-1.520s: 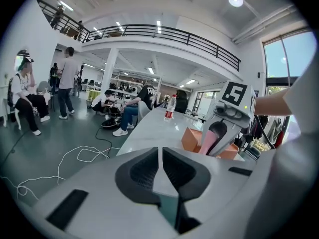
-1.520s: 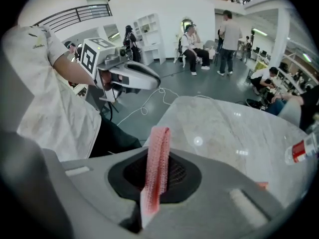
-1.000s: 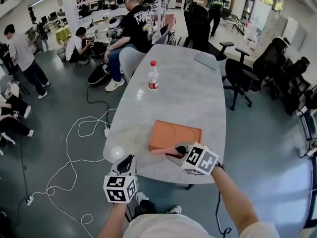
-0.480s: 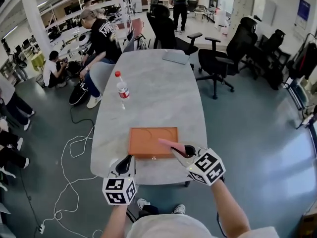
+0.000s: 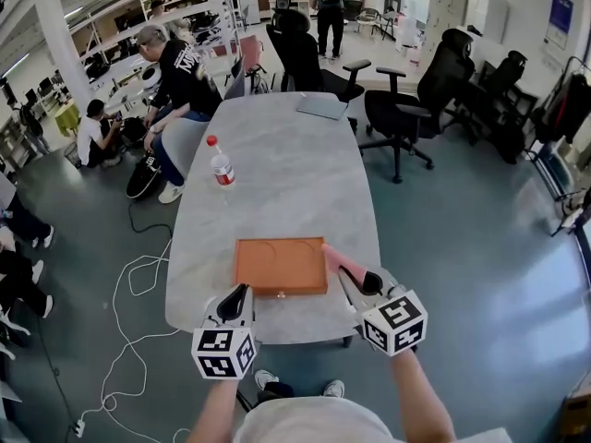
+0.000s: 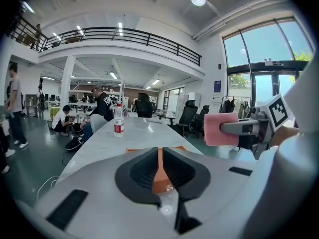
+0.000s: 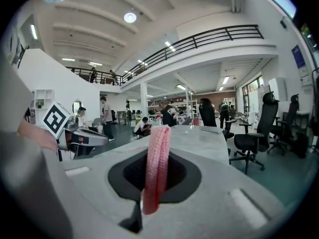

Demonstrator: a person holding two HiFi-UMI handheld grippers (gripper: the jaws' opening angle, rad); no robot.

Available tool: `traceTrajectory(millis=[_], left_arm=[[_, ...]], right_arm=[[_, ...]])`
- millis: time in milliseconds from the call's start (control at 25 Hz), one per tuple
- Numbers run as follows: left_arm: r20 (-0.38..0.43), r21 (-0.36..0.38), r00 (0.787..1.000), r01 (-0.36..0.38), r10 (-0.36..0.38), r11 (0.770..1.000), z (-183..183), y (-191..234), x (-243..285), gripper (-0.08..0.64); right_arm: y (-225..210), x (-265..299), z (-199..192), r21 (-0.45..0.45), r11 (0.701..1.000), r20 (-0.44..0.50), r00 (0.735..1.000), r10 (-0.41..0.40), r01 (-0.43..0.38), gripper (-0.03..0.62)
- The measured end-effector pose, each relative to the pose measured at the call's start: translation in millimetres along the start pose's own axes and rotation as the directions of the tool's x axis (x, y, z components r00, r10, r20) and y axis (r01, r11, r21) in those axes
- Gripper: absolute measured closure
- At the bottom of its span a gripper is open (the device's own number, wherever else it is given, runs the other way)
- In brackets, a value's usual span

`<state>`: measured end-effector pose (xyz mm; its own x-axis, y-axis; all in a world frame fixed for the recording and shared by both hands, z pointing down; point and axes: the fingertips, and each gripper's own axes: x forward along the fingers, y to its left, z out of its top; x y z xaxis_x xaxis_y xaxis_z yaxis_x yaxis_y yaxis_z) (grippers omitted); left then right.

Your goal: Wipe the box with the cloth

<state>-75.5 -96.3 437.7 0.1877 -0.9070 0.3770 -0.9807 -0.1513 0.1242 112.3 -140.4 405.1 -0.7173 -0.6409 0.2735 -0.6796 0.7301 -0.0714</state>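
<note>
Your right gripper (image 5: pixel 355 287) clamps the cloth (image 5: pixel 334 257), with the box (image 5: pixel 277 266) just to its left. Your left gripper (image 5: pixel 235 303) has its jaws together.

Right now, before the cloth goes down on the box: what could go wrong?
1. The box sits close to the near edge of the table and nothing holds it. The left gripper is by its front edge, jaws nearly together on nothing. A wiping stroke could slide the box.
2. The right gripper pinches the cloth as a narrow fold, off the box's right edge. Dragged flat, it may bunch or pull out.
</note>
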Motion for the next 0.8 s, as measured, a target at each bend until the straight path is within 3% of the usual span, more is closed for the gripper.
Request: traceTrajectory(millis=[800], left_arm=[[-0.007,0.004,1.000,0.010,-0.010,1.000,-2.9,-1.6,3.3,0.529]], right_arm=[[3.2,2.3,0.9,-0.010,1.000,0.006,1.000,-0.005,0.005,0.578]])
